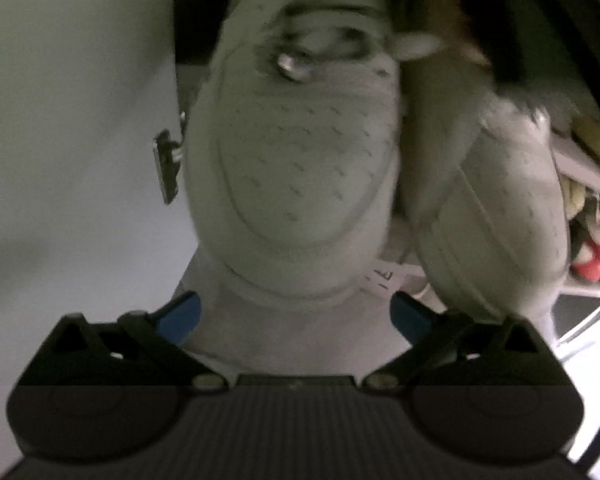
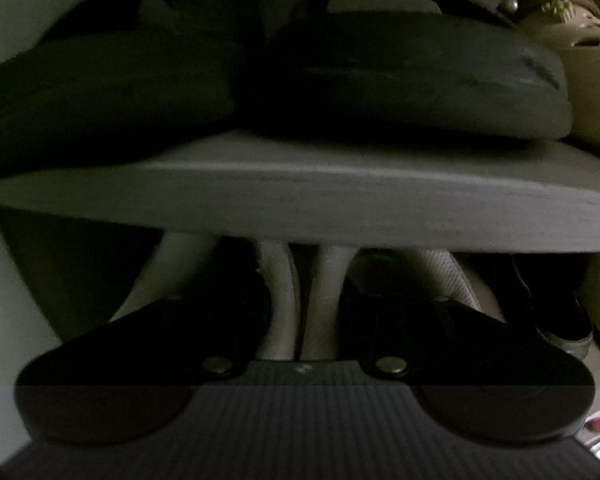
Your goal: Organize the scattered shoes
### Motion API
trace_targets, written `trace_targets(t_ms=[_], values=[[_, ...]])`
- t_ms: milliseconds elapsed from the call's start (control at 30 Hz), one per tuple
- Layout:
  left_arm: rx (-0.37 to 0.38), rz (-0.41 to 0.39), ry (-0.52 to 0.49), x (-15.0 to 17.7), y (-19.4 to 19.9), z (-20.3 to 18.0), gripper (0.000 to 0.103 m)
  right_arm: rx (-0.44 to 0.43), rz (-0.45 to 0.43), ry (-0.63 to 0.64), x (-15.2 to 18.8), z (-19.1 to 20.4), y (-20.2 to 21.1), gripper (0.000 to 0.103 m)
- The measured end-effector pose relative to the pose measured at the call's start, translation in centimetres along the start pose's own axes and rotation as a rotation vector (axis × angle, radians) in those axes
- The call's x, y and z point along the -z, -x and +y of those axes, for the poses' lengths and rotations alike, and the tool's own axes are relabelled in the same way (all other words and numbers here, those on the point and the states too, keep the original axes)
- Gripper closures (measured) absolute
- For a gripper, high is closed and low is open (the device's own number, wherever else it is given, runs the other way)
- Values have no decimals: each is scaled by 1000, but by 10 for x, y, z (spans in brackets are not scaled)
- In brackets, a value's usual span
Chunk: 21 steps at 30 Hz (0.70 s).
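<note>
In the left wrist view a white perforated sneaker [image 1: 300, 168] points its toe at me, and a second white sneaker [image 1: 500, 208] leans beside it on the right. My left gripper [image 1: 296, 314] is open just short of the first toe, its blue pads [image 1: 180, 316] wide apart and holding nothing. In the dim right wrist view my right gripper [image 2: 306, 300] reaches under a grey shelf board [image 2: 300, 200]. Its dark fingers are close together, with the adjoining walls of two white shoes [image 2: 288, 320] pinched between them. The fingertips are lost in shadow.
A white side panel [image 1: 60, 120] with a metal hinge [image 1: 166, 164] stands left. Shelves with other shoes and a red item [image 1: 596, 260] lie right. On the board sit a black clog [image 2: 412, 80], another dark shoe [image 2: 100, 92] and a beige shoe [image 2: 588, 80]. A dark shoe [image 2: 548, 300] lies below.
</note>
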<state>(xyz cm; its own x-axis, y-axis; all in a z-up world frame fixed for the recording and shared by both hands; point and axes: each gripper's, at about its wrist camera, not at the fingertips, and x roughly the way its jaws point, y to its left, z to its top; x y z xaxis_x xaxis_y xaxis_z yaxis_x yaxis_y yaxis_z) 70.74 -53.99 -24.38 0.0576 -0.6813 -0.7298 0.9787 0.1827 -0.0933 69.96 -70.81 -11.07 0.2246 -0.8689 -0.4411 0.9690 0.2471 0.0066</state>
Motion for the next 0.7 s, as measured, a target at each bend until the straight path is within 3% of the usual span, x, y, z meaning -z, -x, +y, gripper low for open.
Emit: trace_targets(t_ms=[133, 233, 533, 700], values=[[15, -40, -42, -2, -2, -12, 0, -42, -23, 55, 5, 0, 3, 62], [42, -40, -3, 4, -8, -10, 0, -55, -19, 60, 7, 1, 1, 62], [-30, 15, -2, 26, 26, -16, 0, -55, 65, 32, -2, 0, -21, 61], [-12, -31, -133, 23, 22, -46, 0, -50, 118, 16, -2, -1, -30, 60]])
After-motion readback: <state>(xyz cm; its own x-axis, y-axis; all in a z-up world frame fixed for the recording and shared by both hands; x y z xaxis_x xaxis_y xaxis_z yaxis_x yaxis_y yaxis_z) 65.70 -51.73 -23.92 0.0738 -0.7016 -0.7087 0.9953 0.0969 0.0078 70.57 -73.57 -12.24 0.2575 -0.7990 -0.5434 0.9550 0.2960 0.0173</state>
